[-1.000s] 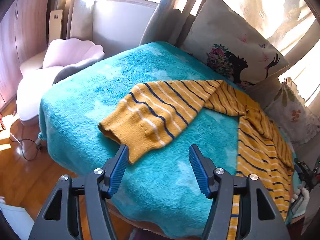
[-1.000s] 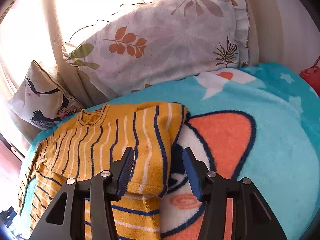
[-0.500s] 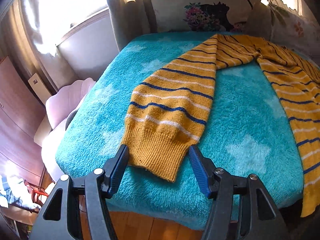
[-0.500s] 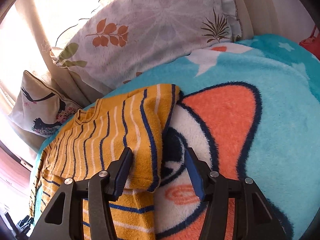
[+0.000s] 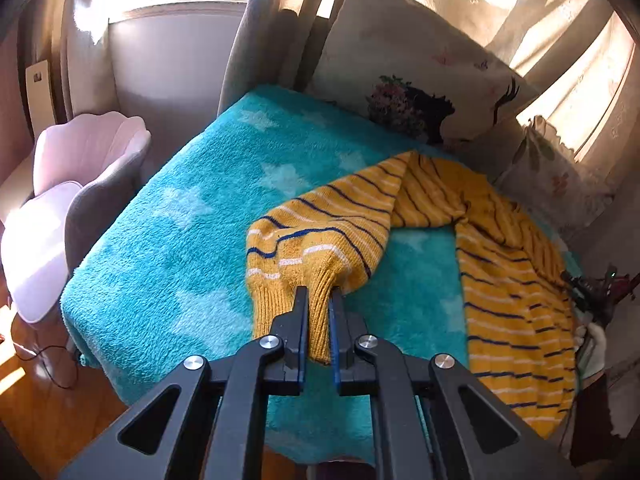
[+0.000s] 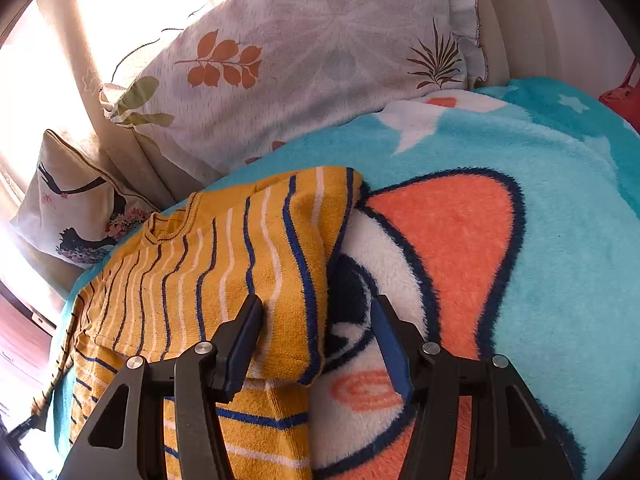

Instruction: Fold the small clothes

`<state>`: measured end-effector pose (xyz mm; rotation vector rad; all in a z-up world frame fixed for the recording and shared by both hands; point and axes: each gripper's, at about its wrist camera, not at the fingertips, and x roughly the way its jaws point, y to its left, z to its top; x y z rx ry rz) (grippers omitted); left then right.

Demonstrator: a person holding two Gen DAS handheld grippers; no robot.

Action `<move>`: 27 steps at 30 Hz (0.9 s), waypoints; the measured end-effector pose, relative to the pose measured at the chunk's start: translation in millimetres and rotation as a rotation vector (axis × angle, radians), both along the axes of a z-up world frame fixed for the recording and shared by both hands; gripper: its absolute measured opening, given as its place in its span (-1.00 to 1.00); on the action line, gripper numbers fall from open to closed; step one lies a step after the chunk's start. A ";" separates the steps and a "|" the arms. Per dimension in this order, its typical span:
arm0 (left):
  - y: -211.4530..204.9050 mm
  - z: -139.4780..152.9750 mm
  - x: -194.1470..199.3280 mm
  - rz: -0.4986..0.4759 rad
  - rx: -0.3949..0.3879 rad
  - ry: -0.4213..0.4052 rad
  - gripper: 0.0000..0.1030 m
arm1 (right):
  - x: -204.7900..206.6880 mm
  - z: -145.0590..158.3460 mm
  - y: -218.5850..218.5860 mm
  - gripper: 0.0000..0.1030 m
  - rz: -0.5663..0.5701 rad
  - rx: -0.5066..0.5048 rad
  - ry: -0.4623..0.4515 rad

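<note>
— Mustard knit with navy and white stripes, that was the sweater [image 5: 500,280], spread over the teal fleece blanket [image 5: 168,240] on the bed. Which end was in hand?

— The left one. The left gripper [image 5: 319,300] had just closed on the ribbed cuff [image 5: 316,316] of the sleeve [image 5: 332,224]; the pads pinched the cuff, and the sleeve bunched behind it, its end lifted off the blanket.

— So the step was folding that sleeve in?

— I judged so. The other sleeve already lay folded over the body near the right gripper [image 6: 316,324]. Its jaws stood apart, having eased a little wider, and straddled the folded edge [image 6: 308,288] without pinching it.

— And the next move?

— Probably carrying the cuff rightward across the chest, low enough for the sleeve to land flat, with the right gripper free to pin the body.

— Anything crowding the work?

— Two printed pillows [image 6: 304,60] stood behind, clear of the sweater's middle.
</note>
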<state>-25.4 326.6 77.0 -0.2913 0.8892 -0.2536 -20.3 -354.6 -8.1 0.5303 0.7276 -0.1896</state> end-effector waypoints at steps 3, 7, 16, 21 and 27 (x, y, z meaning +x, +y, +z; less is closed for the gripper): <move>-14.9 34.4 8.9 -0.044 -0.176 -0.033 -0.84 | -0.8 -0.3 -1.4 0.18 0.000 0.013 -0.008; -77.2 70.8 23.4 -0.181 -0.332 -0.040 -0.84 | -3.1 -1.0 -5.1 0.18 0.000 0.043 -0.025; -306.5 110.3 35.7 -0.557 -0.351 -0.009 -0.84 | -12.2 -3.7 -16.4 0.18 -0.007 0.132 -0.082; -409.1 81.0 35.8 -0.677 -0.284 0.095 -0.54 | -18.0 -4.1 -20.5 0.25 -0.016 0.161 -0.108; -403.1 60.4 41.0 -0.635 -0.277 0.123 -0.06 | -25.4 -8.0 -31.6 0.31 -0.026 0.242 -0.145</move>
